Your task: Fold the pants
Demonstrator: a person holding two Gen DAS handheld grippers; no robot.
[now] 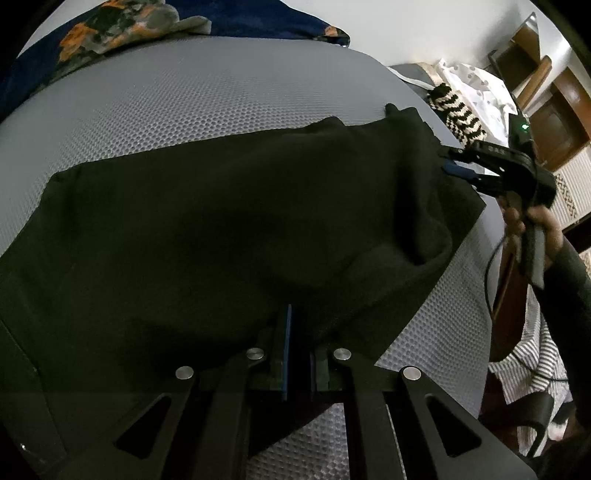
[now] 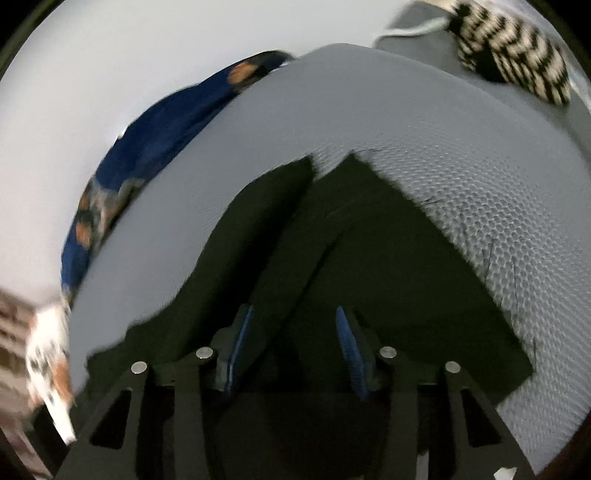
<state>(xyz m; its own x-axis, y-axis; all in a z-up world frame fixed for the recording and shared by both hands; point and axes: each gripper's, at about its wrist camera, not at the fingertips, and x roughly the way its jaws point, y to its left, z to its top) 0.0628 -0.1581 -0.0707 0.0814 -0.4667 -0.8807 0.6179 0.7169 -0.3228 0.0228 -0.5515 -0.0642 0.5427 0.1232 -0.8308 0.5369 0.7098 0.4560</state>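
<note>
Black fabric fills the nearest ground in both wrist views: the pants (image 1: 221,221) lie spread across a grey honeycomb-textured mattress (image 1: 184,96), partly folded, with a rumpled ridge toward the right side. Closest to the left camera, the left claw (image 1: 299,354) is pressed together, pinching the near edge of the pants. Further out, the right claw (image 2: 295,350) stands spread over the cloth, its blue pads clear of it and nothing clamped between them; the left view shows it at the far right edge of the pants, held in a hand (image 1: 532,225). Beyond, a zigzag knitted item (image 1: 461,114) and a blue floral cloth (image 1: 122,29) lie at the bed's far edges.

The risk, as I judge it, is an uneven fold: with only one corner gripped, lifting now would drag the fabric askew, and the right claw may close on a single layer at the ridge or miss the dark edge altogether.
</note>
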